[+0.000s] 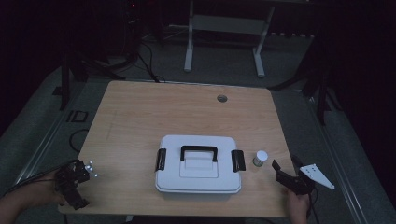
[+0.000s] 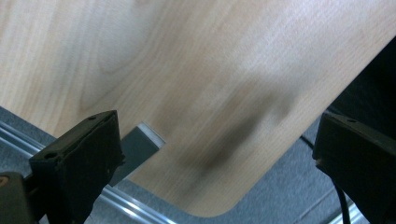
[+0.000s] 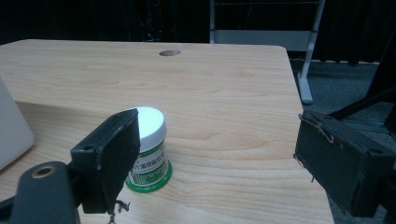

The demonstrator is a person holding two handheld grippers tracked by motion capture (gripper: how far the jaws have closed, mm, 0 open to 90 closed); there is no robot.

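Observation:
A white storage box (image 1: 198, 164) with a black handle (image 1: 199, 151) and black side latches lies near the table's front middle. Just right of it stands a small white-capped jar (image 1: 260, 158) with a green label (image 3: 150, 158). My right gripper (image 1: 286, 170) hovers open at the front right, a little short of the jar; in the right gripper view the jar stands just behind the left jaw. My left gripper (image 1: 75, 184) is at the front left corner, open, with nothing between its jaws; its view looks down at the bare tabletop (image 2: 187, 84) and a rounded table corner.
The wooden table (image 1: 187, 112) has a cable hole (image 1: 222, 98) near its far edge. Grey floor with cables and rails surrounds it. A white desk frame (image 1: 224, 37) stands behind, and black stands rise at the left and right.

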